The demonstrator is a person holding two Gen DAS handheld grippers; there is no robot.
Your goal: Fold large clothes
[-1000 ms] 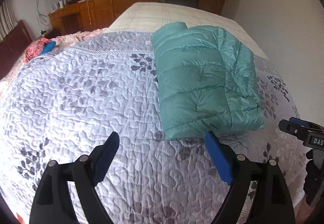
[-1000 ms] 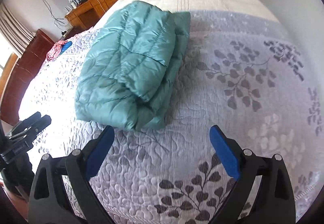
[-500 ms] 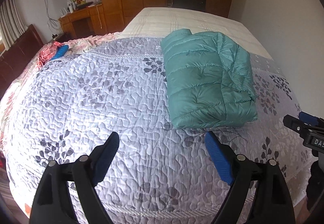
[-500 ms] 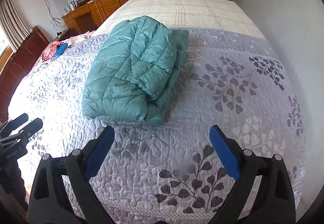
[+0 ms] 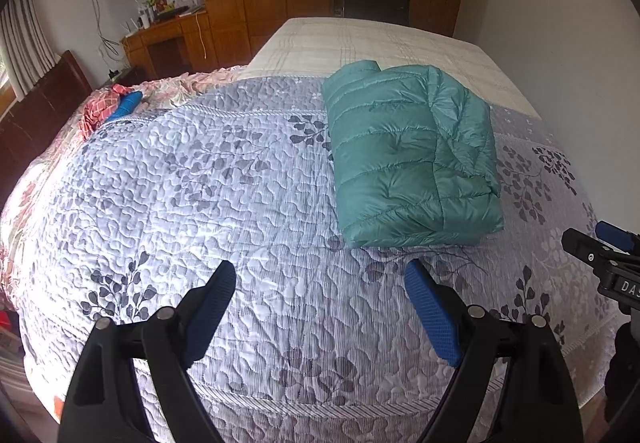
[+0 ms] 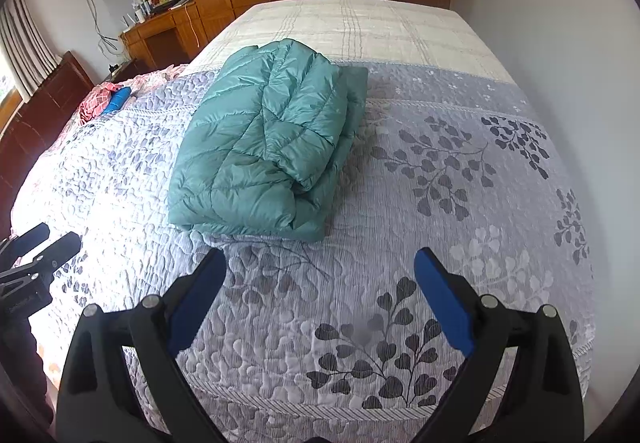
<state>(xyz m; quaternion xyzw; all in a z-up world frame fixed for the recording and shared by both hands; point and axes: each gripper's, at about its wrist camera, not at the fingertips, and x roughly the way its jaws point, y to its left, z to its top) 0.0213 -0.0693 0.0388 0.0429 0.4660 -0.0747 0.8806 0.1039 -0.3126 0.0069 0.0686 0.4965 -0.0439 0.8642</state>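
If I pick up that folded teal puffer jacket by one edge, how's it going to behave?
The folded teal puffer jacket looks soft and puffy, so it would probably sag and unfold if lifted by one edge. Its quilted fill suggests it is light for its bulk. The shiny shell may slip between gripper pads, and slide easily on the quilted floral bedspread.

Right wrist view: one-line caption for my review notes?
Folded teal puffer jacket lying on the leaf-print quilt, the open right gripper hovering empty near the bed's edge.
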